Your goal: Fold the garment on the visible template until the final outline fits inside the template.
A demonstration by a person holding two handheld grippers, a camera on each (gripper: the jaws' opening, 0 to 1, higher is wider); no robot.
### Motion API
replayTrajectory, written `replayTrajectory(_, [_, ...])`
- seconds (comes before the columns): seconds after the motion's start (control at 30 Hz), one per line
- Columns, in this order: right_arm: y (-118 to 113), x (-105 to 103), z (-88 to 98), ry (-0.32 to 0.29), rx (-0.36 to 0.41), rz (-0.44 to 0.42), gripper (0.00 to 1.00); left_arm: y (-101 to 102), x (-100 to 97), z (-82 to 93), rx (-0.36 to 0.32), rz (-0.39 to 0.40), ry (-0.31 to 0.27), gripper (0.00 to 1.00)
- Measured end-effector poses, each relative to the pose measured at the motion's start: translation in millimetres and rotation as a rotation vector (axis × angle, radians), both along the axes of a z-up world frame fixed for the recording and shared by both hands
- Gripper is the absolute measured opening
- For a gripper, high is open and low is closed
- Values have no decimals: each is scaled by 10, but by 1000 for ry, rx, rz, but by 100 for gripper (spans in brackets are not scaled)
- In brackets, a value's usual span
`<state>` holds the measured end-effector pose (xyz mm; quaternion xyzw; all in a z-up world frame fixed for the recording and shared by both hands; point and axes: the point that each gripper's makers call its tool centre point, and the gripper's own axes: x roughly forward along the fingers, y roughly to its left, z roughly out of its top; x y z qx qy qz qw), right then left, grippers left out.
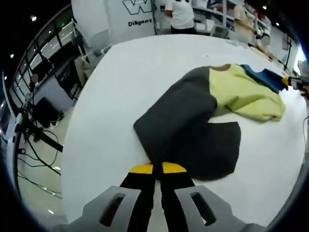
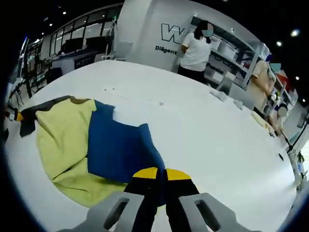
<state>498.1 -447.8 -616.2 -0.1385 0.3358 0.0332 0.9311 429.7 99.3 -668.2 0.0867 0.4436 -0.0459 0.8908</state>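
Evidently each hand has pinched an opposite end of the garment [image 1: 193, 125], a sensible grip for lifting and spreading it before folding. It lies crumpled on the white surface [image 1: 120, 82]. The left gripper [image 1: 158, 169] has its jaws closed on the dark grey end; the right gripper [image 2: 161, 175] has its jaws closed on the blue end, with yellow cloth bunched between.

Big outlined "W" up on the white wall panel [image 2: 159, 34], "Diligent" printed beneath it, the rest hidden behind a person [image 2: 195, 50]. Same lettering visible in the left gripper view.
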Motion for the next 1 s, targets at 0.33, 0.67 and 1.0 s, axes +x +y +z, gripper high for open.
replayTrajectory(0.33, [-344,34,-14,-6,54,-102,0,13,-33,-27,28,2,18,0])
replayTrajectory(0.67, [-650,25,-157,37,31,-152,0,130,53,-18,84,-17,42,0])
replayTrajectory(1.0, [-824,-76,-222,73,12,-181,0,205,110,-17,102,-12,56,0])
